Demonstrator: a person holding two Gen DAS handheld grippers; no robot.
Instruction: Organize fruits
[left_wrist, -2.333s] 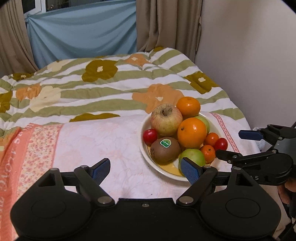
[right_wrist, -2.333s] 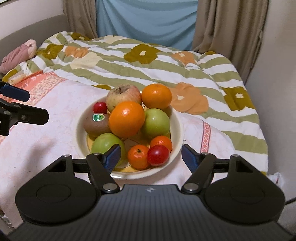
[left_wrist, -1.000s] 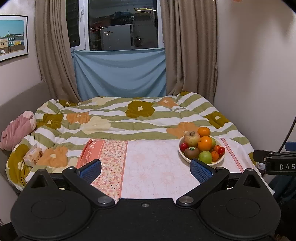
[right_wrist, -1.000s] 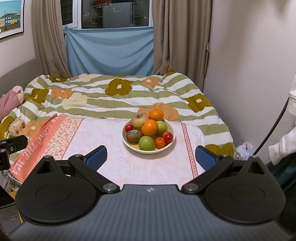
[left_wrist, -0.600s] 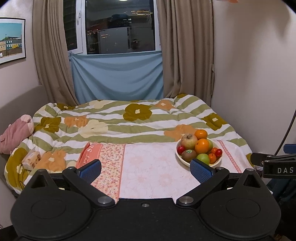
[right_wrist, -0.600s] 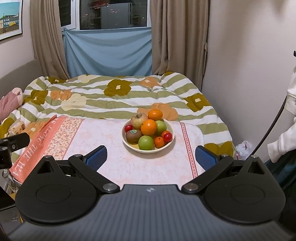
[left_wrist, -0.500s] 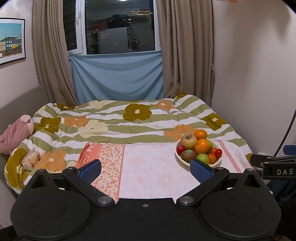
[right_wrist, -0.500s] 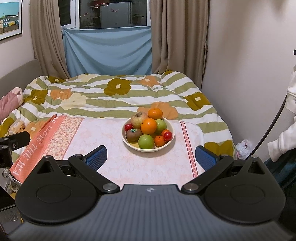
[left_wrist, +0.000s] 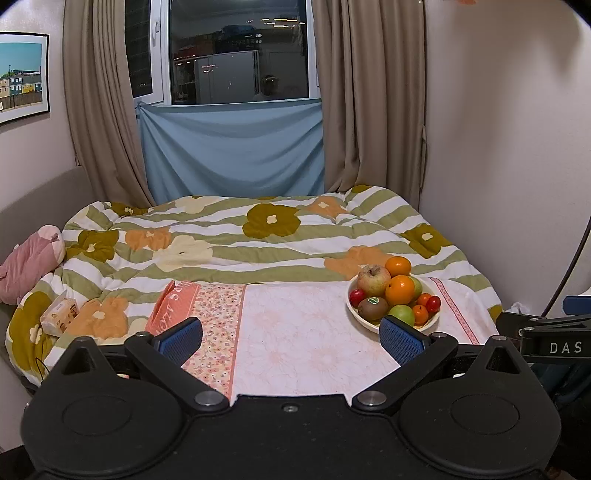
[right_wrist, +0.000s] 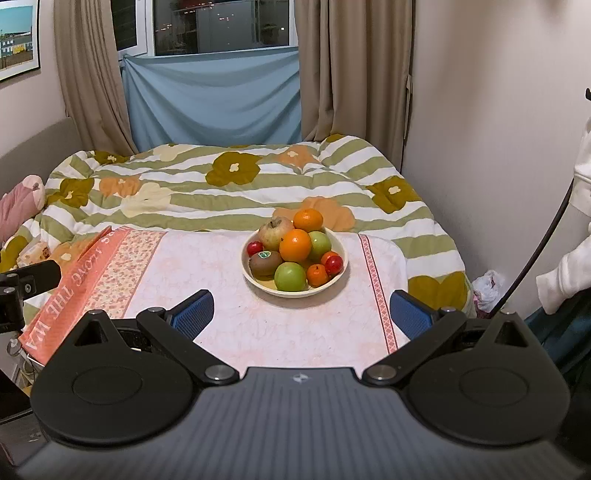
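R gripper (right_wrist: 301, 315) spread wide, fruit bowl (right_wrist: 341, 266) ahead, kiwi (right_wrist: 265, 263) lying crosswise

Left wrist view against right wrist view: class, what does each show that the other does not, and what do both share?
Only the left wrist view shows the open left hand-held gripper up close, and the other tool's "DAS" lettering at its right edge.

Only the right wrist view shows the open right hand-held gripper up close, a white sleeve and a crumpled bag by the wall.

Both show the fruit bowl on the pink cloth, the flowered quilt and the blue sheet under the window.
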